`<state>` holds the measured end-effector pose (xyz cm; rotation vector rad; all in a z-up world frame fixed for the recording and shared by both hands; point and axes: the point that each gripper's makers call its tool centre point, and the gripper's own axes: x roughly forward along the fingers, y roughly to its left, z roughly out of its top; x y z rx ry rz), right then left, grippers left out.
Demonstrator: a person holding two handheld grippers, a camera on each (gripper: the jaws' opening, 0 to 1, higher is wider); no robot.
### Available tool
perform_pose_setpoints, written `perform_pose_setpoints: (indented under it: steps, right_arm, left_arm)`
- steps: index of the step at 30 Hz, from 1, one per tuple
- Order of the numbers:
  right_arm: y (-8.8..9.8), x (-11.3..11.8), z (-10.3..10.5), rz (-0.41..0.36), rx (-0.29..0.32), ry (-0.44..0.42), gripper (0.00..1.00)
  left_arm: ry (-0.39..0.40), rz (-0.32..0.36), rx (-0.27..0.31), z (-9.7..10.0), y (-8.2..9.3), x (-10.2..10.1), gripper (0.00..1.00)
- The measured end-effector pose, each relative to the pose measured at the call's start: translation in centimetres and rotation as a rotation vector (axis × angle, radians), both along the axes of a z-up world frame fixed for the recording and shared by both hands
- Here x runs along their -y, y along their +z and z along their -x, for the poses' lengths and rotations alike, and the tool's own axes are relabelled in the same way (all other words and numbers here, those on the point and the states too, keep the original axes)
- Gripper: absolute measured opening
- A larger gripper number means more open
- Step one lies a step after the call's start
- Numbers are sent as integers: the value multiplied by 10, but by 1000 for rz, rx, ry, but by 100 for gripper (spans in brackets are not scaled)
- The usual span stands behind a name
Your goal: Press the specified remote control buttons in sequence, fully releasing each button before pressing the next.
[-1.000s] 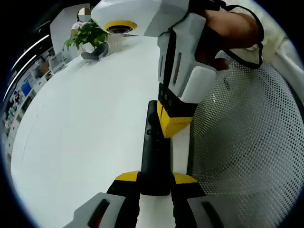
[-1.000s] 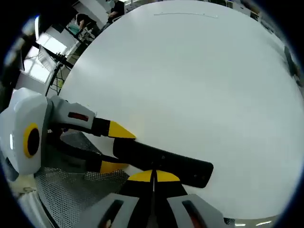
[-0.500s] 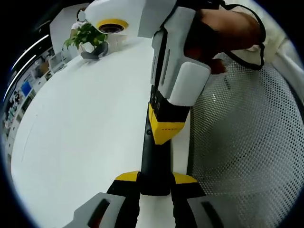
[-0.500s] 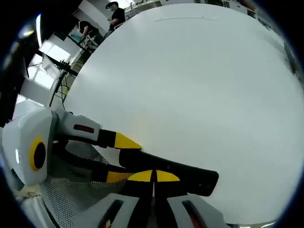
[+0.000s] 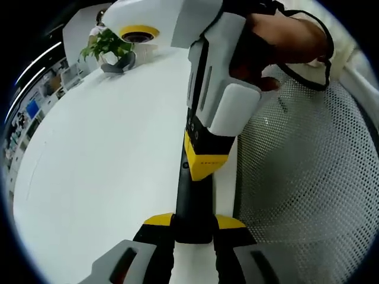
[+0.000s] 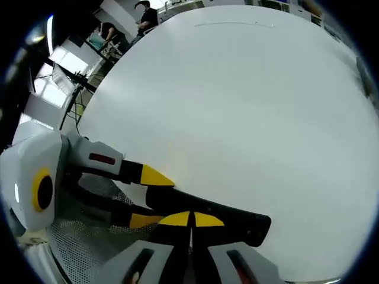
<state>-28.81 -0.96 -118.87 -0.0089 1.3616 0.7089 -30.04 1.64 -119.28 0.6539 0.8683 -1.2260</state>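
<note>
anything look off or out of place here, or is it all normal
Nothing stands out. The black remote is clamped at one end by the left tool, while the right tool, jaws closed, comes down on its top face. The white table shows no spill or damage. A potted plant stands upright at its far edge.

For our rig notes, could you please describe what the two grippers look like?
Both have white moulded bodies, black jaw sections and yellow tips: the right gripper carries a yellow ring on its housing, the left gripper a small red marking. A black strap crosses the hand.
</note>
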Motion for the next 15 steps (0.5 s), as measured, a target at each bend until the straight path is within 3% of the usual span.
perform_pose_setpoints:
  steps: [4,9,15]
  right_arm:
    - [1,-2,0,59,63,47,0]
    - [2,1,-2,17,58,-7,0]
    - [4,-1,-1,29,56,2,0]
  left_arm:
    - [-1,-11,3,-1,0,0,24]
    - [14,-1,7,0,0,0,24]
    - [19,3,9,-1,0,0,24]
